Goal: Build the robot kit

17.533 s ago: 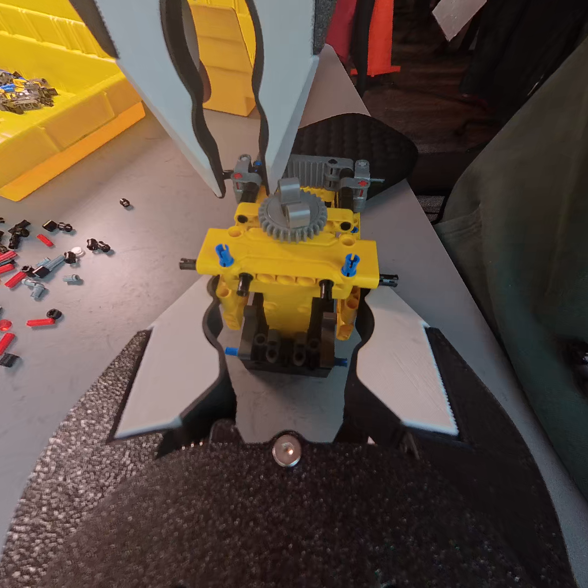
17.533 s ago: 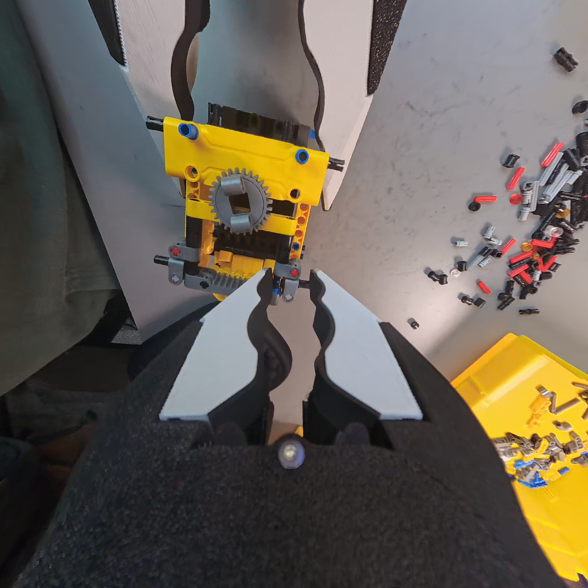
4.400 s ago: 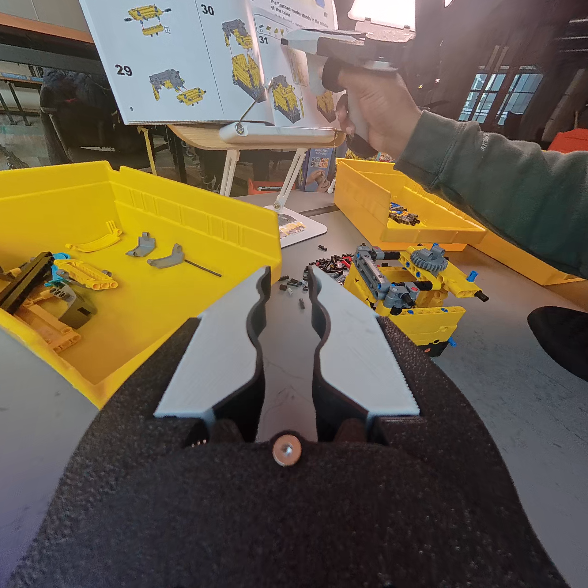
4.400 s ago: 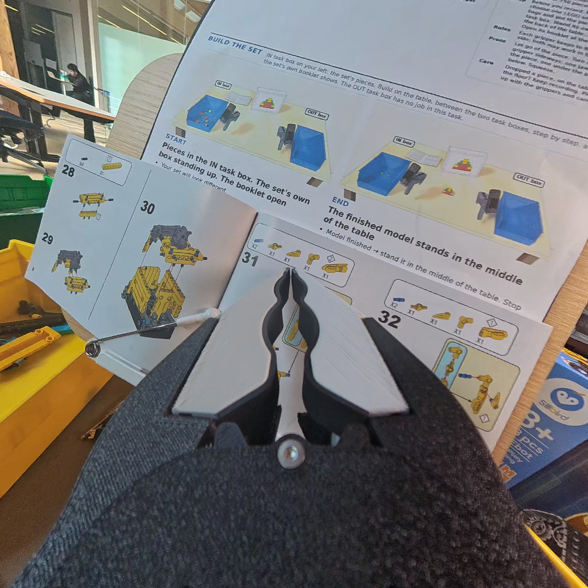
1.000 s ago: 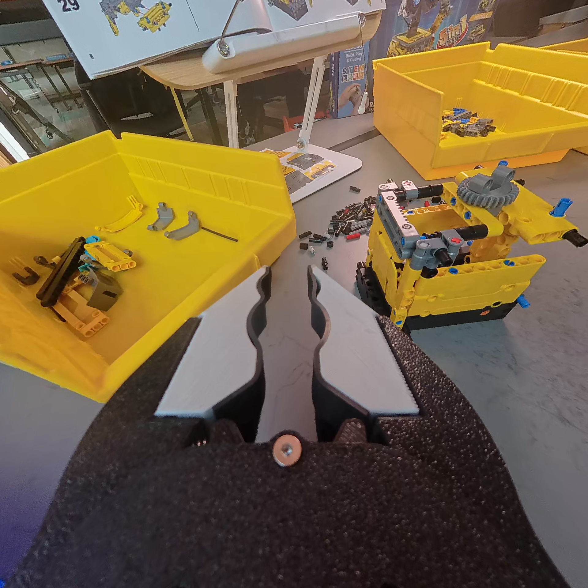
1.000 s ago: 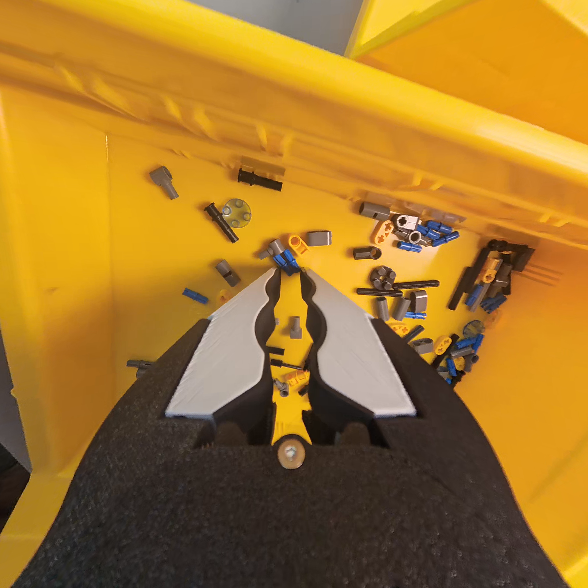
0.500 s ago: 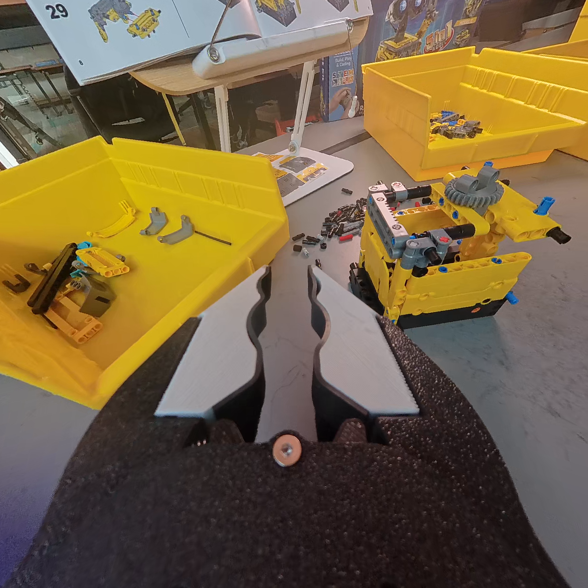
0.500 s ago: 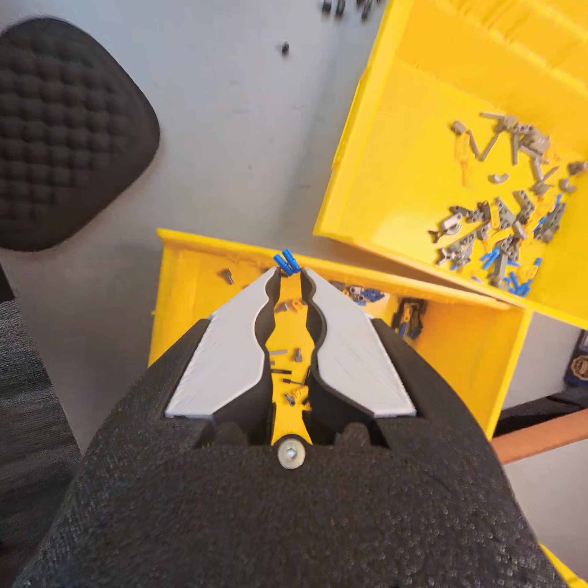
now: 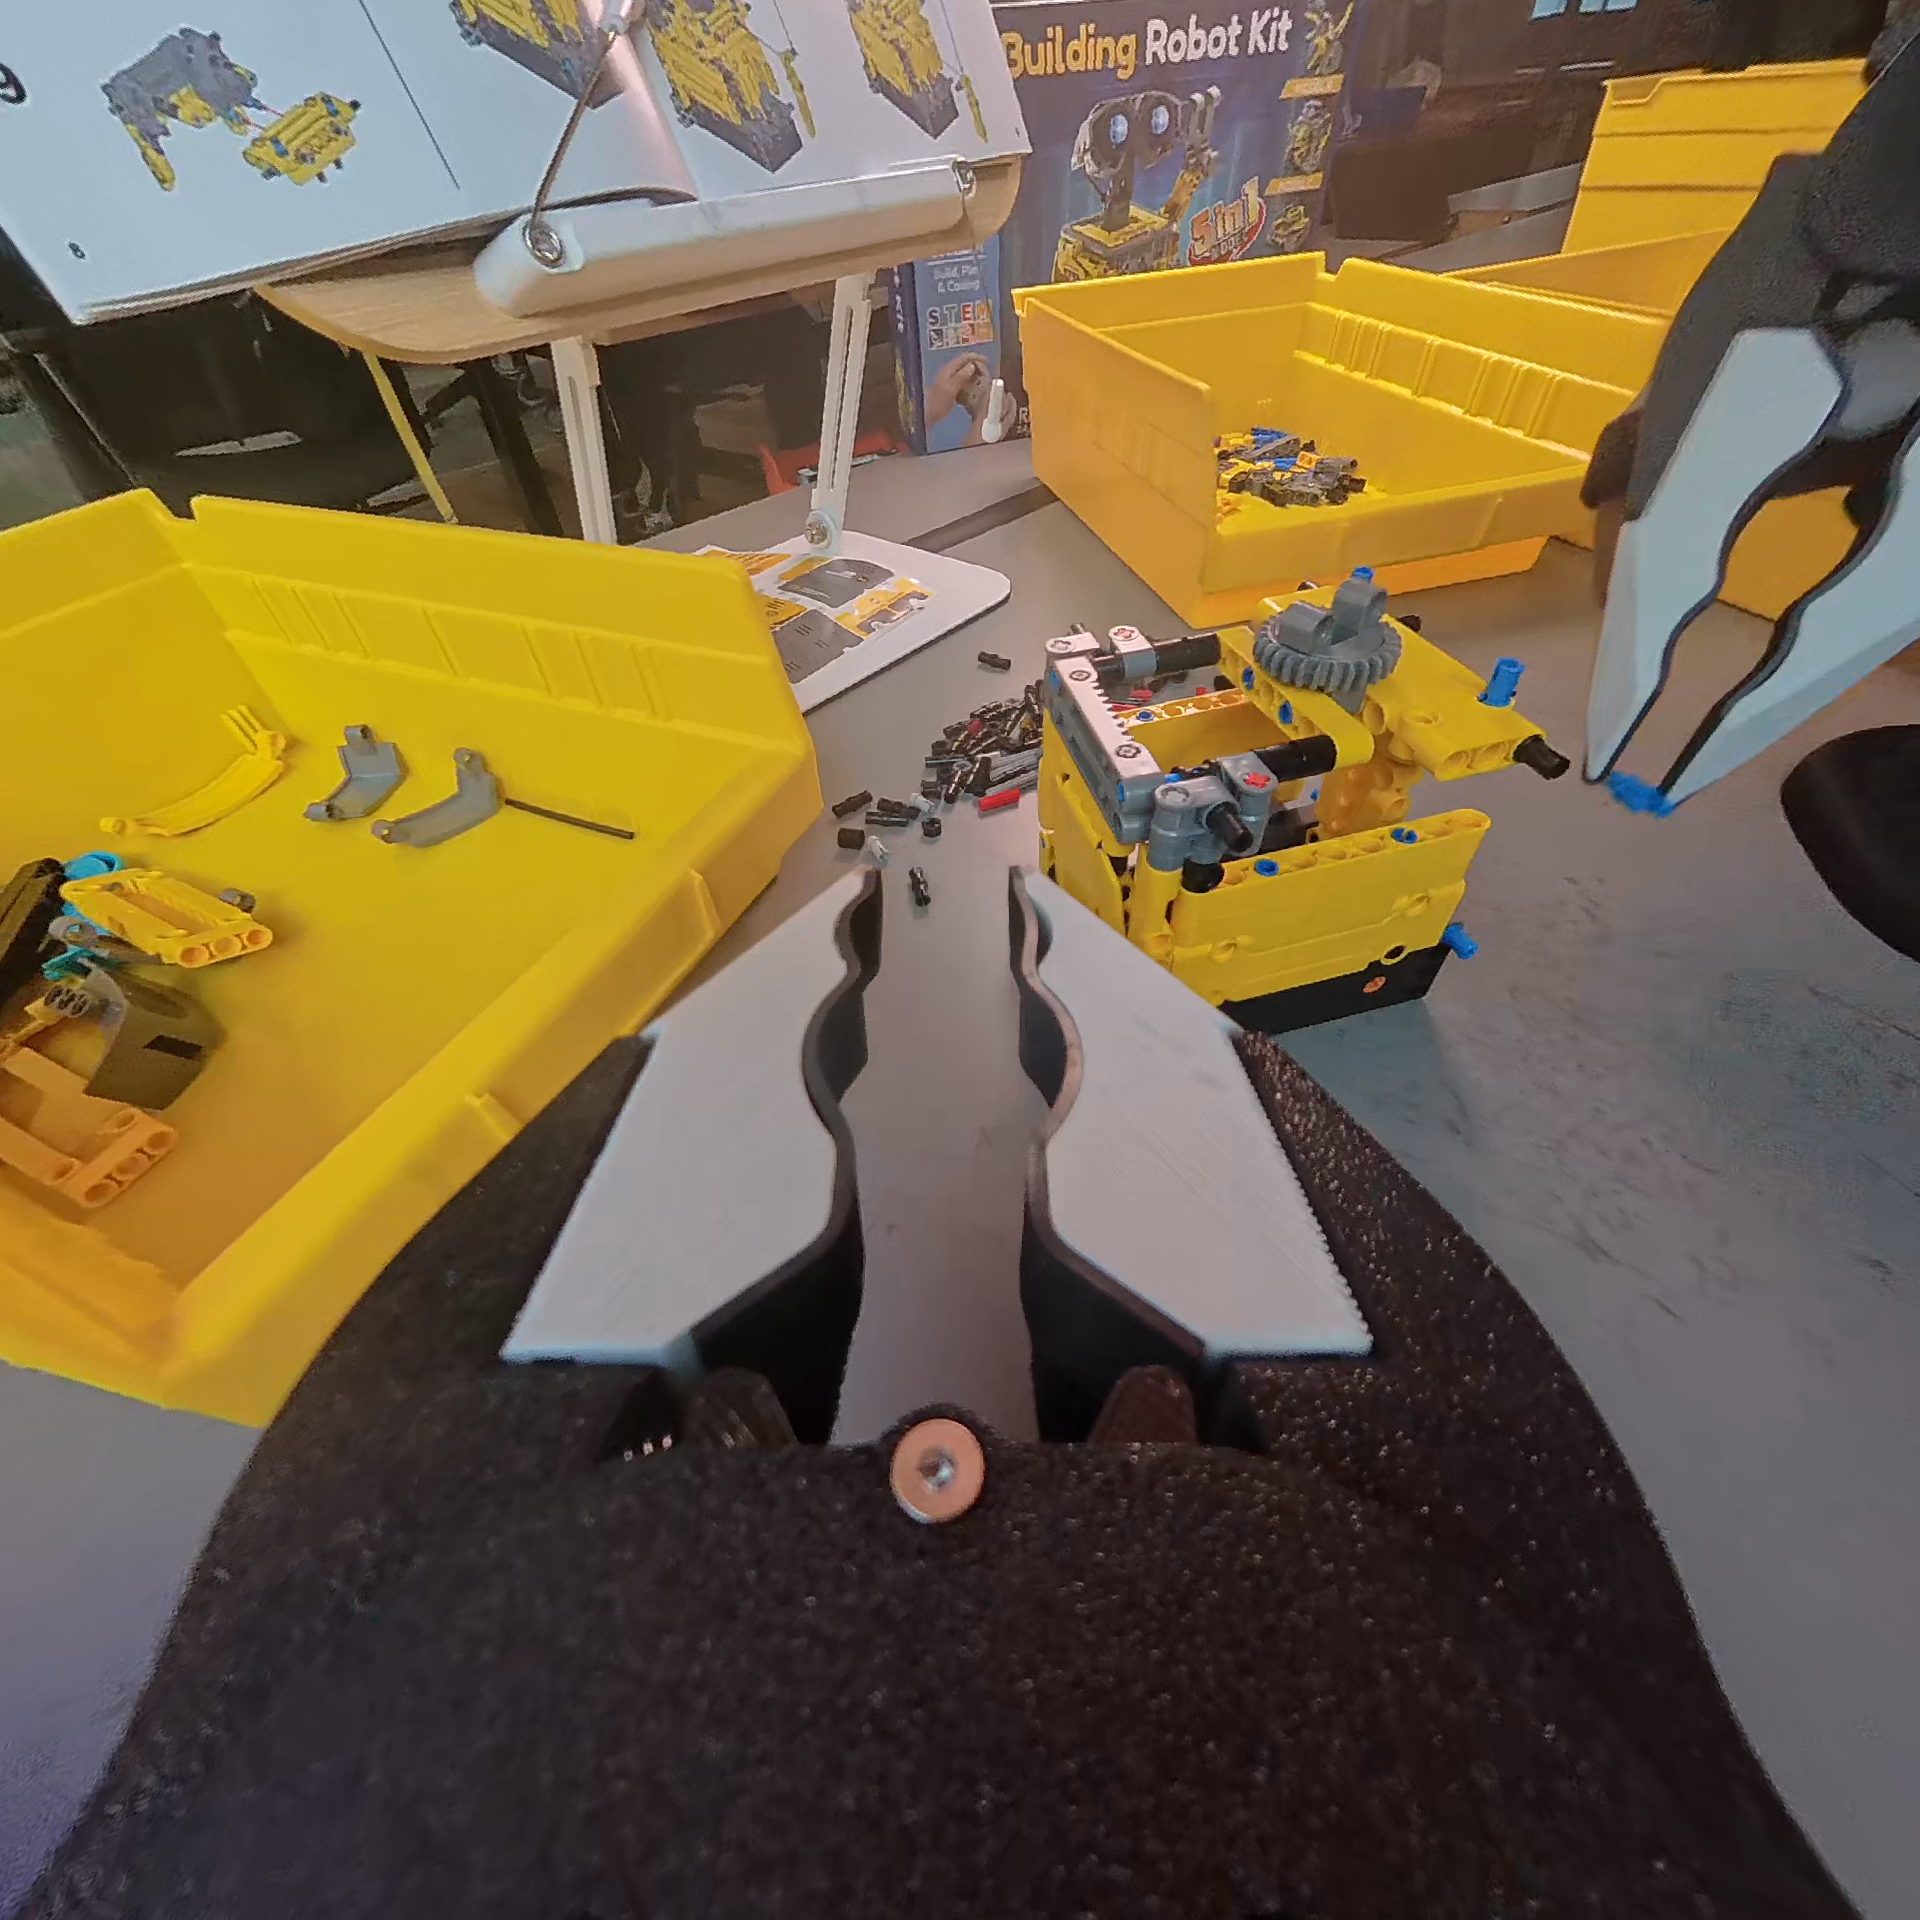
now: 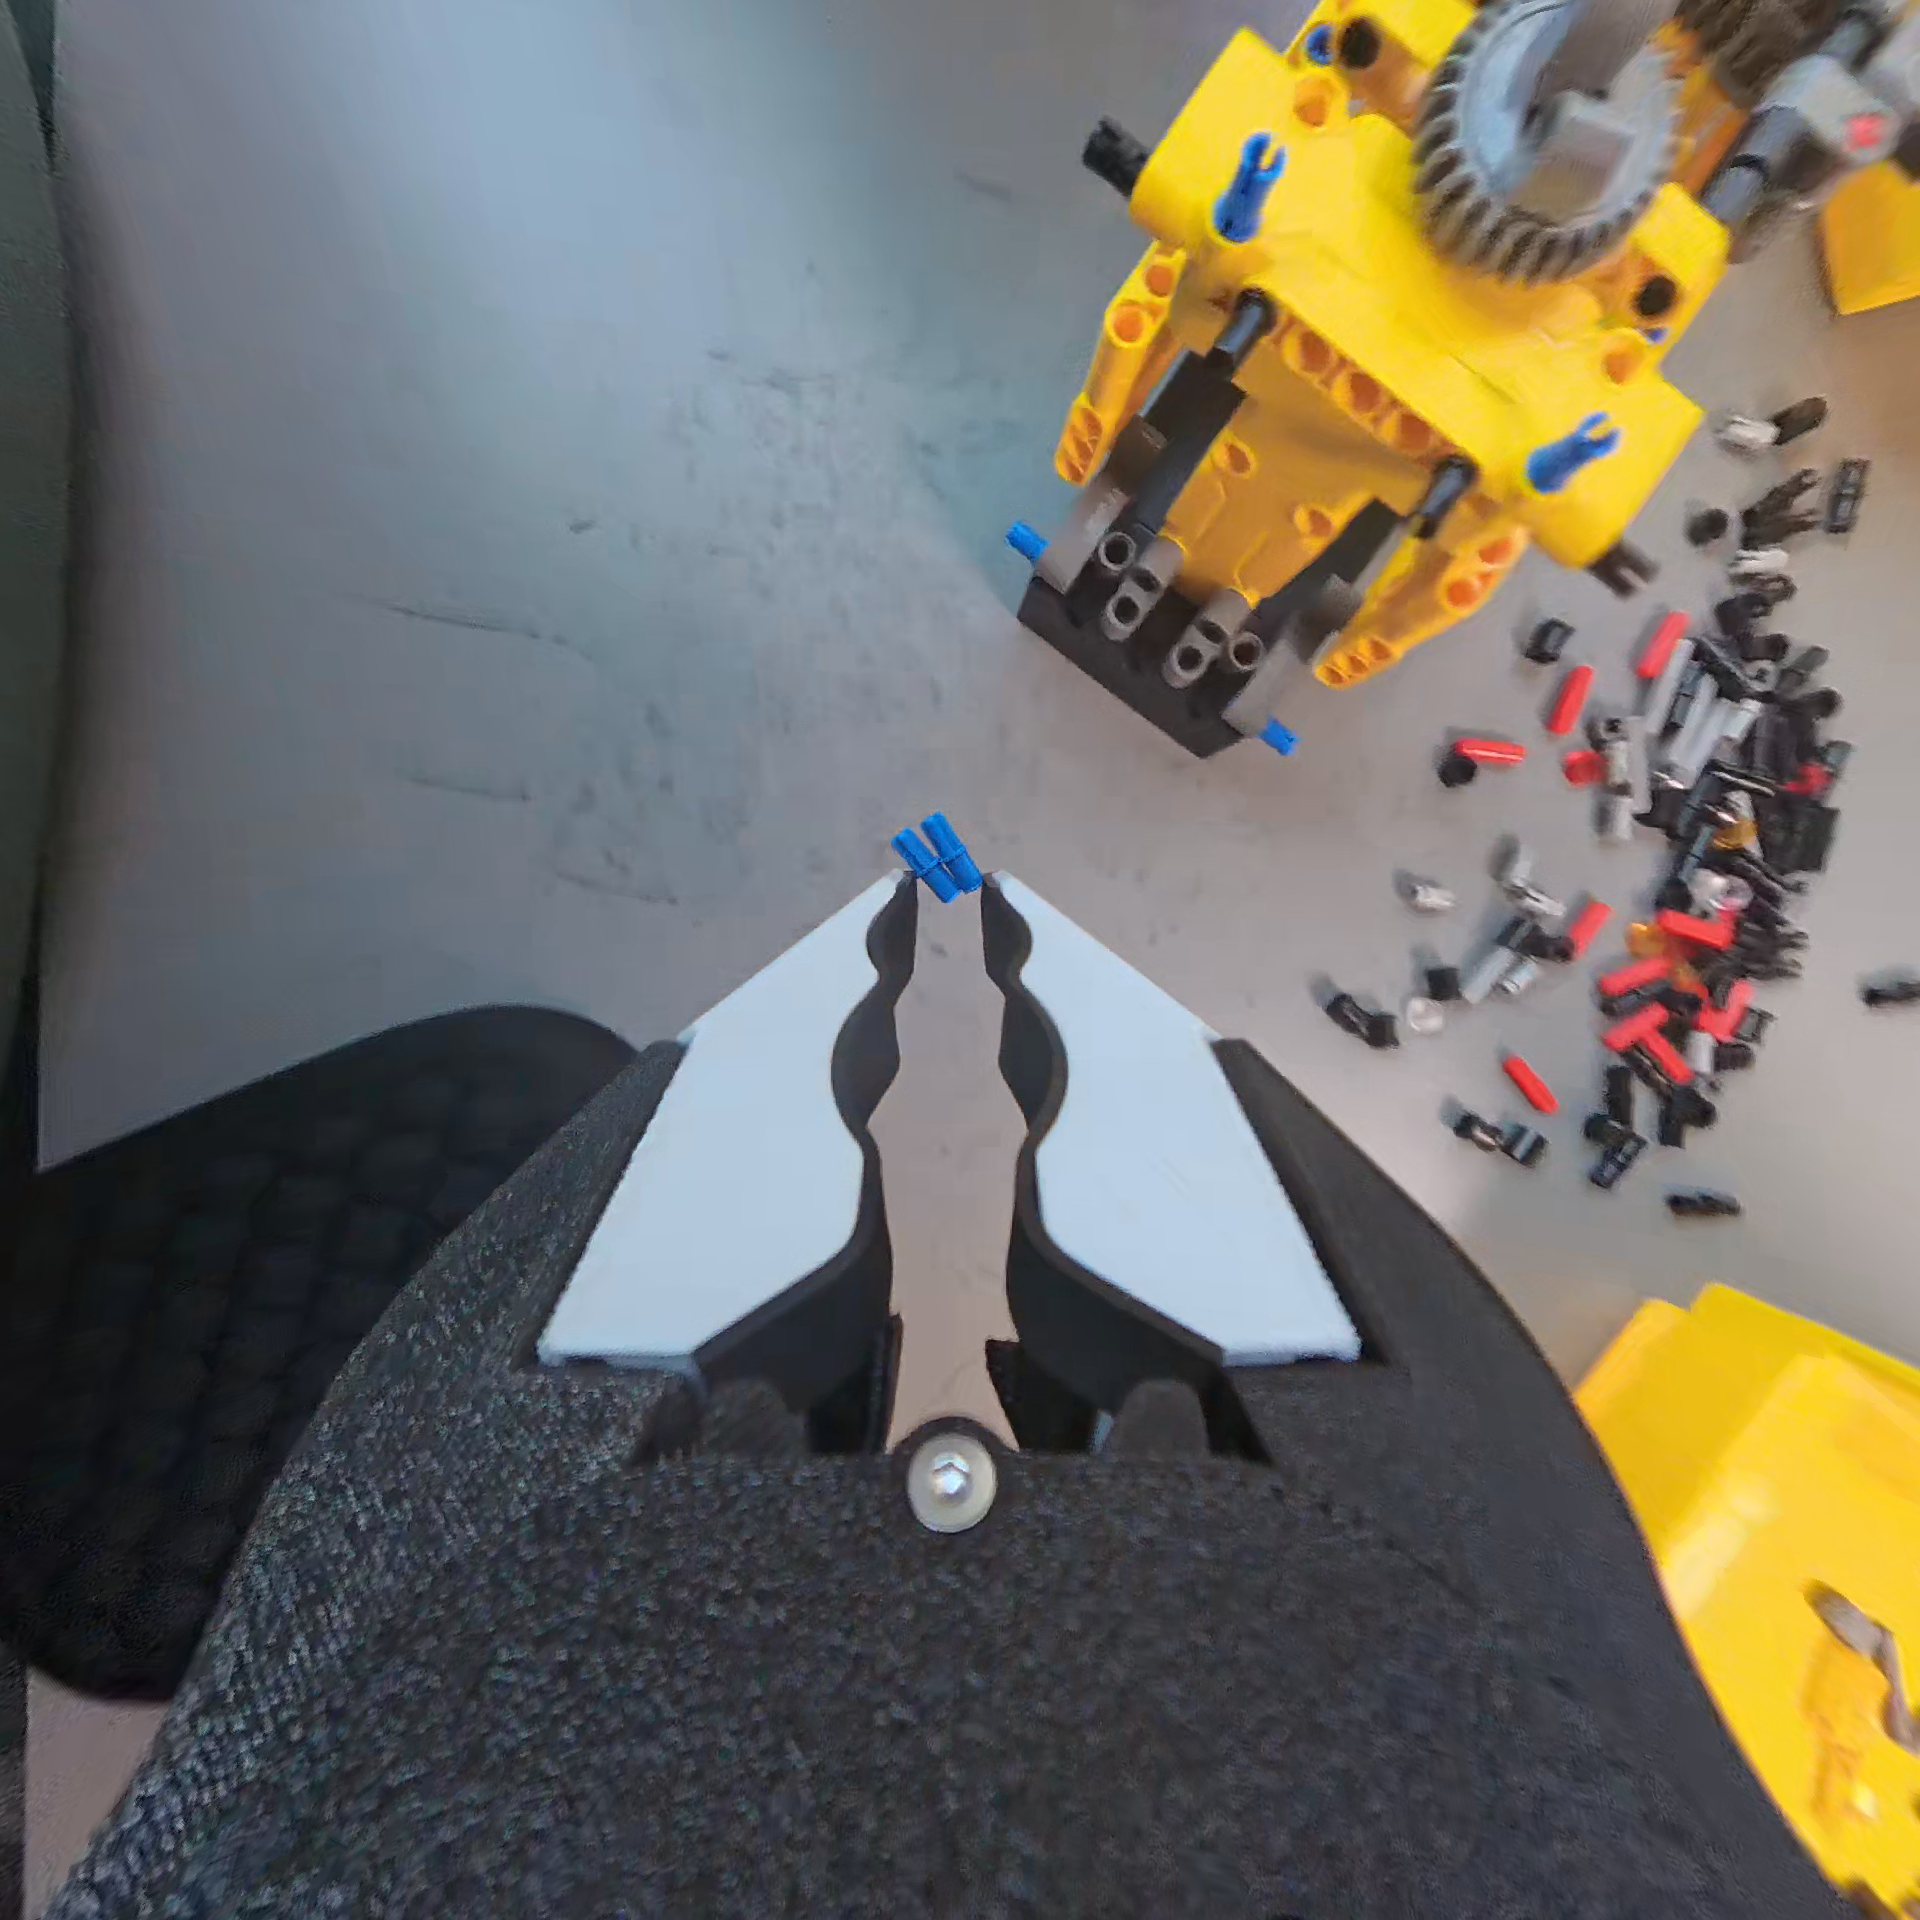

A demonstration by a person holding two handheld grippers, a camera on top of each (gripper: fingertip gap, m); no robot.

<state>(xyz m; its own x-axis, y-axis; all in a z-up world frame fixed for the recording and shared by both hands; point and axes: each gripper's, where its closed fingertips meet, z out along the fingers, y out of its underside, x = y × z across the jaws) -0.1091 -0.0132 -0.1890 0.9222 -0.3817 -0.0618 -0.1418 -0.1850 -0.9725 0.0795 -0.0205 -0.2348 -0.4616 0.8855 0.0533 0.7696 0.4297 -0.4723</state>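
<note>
A yellow and black brick model (image 9: 1262,821) with a grey gear (image 9: 1327,652) on top stands on the grey table; it also shows in the right wrist view (image 10: 1371,364). My right gripper (image 10: 943,883) is shut on two small blue pins (image 10: 937,855) and holds them above the table, near the model's black base. It also shows in the left wrist view (image 9: 1640,792), to the right of the model, with the blue pins (image 9: 1636,795) at its tips. My left gripper (image 9: 943,881) is open and empty, low over the table between a yellow bin (image 9: 436,935) and the model.
The left bin holds yellow and grey parts (image 9: 156,914). Small black, red and grey pins (image 10: 1662,883) lie loose by the model. More yellow bins (image 9: 1340,468) stand behind. A booklet stand (image 9: 727,229) and a kit box (image 9: 1143,187) stand at the back. A black pad (image 10: 208,1299) lies at the table edge. The left gripper's tips are roughly 20 cm from the right gripper's.
My right gripper has left the yellow bin with the blue pins in it and come over beside the model. My left gripper has shifted slightly and stays open.
</note>
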